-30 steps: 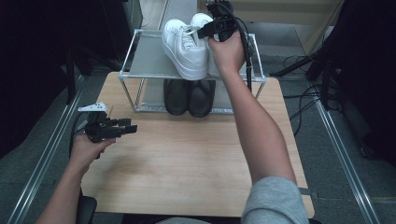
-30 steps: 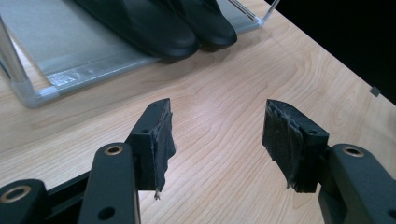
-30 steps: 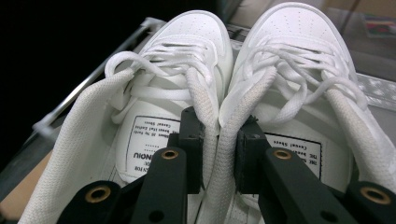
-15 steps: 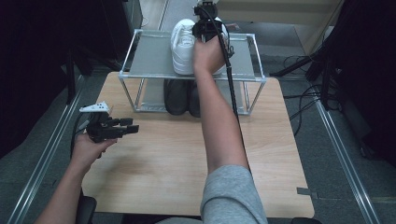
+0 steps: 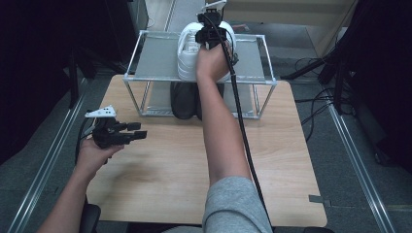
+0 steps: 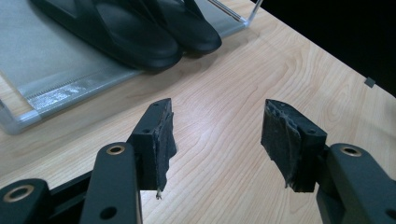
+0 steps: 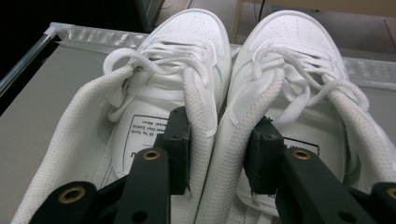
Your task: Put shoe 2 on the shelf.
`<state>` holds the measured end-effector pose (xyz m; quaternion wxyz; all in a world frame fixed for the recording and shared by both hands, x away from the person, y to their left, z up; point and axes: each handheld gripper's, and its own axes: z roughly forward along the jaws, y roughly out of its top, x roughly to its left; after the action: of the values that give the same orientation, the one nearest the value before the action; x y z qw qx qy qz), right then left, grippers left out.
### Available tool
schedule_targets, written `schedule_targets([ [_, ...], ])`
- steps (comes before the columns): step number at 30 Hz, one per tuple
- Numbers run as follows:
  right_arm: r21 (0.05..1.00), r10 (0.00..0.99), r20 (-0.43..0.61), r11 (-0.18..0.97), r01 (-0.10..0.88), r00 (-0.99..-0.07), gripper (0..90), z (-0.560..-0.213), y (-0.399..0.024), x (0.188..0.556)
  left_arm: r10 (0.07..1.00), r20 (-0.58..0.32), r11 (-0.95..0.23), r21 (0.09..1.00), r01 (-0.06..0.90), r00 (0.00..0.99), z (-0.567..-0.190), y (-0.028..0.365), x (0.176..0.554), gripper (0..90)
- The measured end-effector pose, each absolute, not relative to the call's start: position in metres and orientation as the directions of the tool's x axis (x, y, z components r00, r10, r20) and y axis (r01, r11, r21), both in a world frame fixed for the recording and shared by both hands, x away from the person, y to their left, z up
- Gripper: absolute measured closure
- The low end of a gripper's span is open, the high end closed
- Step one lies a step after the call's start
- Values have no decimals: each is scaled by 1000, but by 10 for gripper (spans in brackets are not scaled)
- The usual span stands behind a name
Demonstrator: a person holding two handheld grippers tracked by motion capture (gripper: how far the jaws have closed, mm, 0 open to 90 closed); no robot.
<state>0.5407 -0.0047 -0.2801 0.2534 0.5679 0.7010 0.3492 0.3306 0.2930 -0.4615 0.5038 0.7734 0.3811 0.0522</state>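
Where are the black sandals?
In the high view, the black sandals sit on the rack's bottom shelf, under the white sneakers on top.

floor [image 5: 340,160]: grey carpet | table [image 5: 165,184]: light wood | surroundings: dark (unlit)

My right gripper [image 7: 219,154] has 1 jaw inside each of the 2 white sneakers [image 5: 187,48], their inner collars packed between them. The rack [image 5: 155,60] has bare shelf at upper left. Below, black slippers [image 6: 140,32] block the lower shelf. My left gripper [image 6: 217,140] faces open table [image 5: 160,194] in the lower frame.
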Motion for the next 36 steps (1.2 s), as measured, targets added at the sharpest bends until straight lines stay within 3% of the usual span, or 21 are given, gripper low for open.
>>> schedule_targets([
  [9,781,972,29,123,612,-233,585,-282,-5,540,641,-303,-206,817,538,706,-461,291,332,442],
  [21,771,965,90,88,630,-245,445,-279,-6,540,637,-301,-227,807,545,710,-463,288,334,441],
  [36,782,946,76,141,607,-317,420,-264,-25,527,627,-300,-252,796,551,719,-466,282,341,437],
])
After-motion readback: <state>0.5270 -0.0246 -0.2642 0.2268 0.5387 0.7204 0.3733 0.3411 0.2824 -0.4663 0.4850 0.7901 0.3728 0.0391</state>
